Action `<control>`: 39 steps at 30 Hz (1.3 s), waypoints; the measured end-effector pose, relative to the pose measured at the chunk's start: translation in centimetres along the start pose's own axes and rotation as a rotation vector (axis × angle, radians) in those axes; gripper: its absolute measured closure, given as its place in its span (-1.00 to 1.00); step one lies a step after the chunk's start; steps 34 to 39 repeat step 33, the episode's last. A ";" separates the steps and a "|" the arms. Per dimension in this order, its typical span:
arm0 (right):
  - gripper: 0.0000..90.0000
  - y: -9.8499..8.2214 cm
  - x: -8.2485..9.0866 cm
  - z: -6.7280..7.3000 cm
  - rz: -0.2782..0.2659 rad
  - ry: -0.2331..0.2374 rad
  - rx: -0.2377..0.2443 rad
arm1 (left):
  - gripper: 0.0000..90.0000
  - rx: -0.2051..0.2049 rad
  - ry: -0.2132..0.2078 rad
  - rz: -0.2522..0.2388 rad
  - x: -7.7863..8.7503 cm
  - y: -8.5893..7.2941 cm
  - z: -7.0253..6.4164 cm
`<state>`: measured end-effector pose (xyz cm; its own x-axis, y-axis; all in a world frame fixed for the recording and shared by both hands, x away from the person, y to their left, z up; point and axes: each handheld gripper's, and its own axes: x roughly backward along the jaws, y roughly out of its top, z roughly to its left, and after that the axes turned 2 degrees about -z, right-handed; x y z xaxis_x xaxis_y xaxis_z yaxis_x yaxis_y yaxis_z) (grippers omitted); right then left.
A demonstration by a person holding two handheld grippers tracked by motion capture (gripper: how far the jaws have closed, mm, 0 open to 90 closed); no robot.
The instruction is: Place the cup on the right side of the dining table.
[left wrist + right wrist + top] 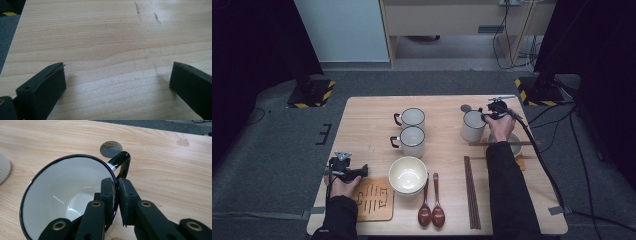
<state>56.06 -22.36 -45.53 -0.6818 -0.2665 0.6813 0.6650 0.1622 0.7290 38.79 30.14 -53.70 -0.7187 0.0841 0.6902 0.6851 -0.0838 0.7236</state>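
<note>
- I see a wooden table (362, 120) from above, set with cups, a bowl, spoons and chopsticks.
- My right gripper (490, 116) is near the table's far right corner, its jaws closed narrow on the rim of a white mug (473, 126), one jaw inside the wall and one outside, just beside the black handle (121, 163).
- I cannot tell whether the mug is resting on the table or just off it.
- My left gripper (362, 171) sits near the table's front left corner with its jaws wide apart and nothing between them, low over bare wood, beside a wooden trivet (374, 199).
- Risk, as I judge it: the grip is on a thin, smooth rim at one side, so the mug could swing or slip out if I lift or turn fast.
- Just in front of the mug, a chopstick (504, 143) lies across a small bowl (516, 145) under my right forearm; dragging my arm back could knock it off.
- Two more white mugs (412, 130) stand near the table's middle, well apart from the held one, and a large bowl (407, 175) sits nearer the front edge.
- Two spoons (431, 207) and a pair of chopsticks (471, 192) lie by the front edge; a low sweep could scatter them.
</note>
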 end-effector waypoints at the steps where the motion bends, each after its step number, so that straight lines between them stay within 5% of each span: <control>1: 0.82 0.0 0.1 0.0 -0.008 -0.001 0.002 | -1.00 0.000 0.000 0.000 0.0 0.0 0.0; 8: 0.53 -0.1 2.3 -0.3 -0.056 0.019 0.007 | -1.00 0.000 0.000 0.000 0.0 0.0 0.0; 15: 0.04 -0.8 6.2 -0.6 -0.117 0.090 0.001 | -1.00 0.000 0.000 0.000 0.0 0.0 0.0; 24: -0.35 -3.3 11.6 -2.1 -0.195 0.103 -0.003 | -1.00 0.000 0.000 0.000 0.0 0.0 0.0; 33: -0.40 -7.6 15.3 -4.8 -0.234 0.107 -0.073 | -1.00 0.000 0.000 0.000 0.0 0.0 0.0; 39: -0.40 -7.6 15.3 -4.8 -0.234 0.107 -0.073 | -1.00 0.000 0.000 0.000 0.0 0.0 0.0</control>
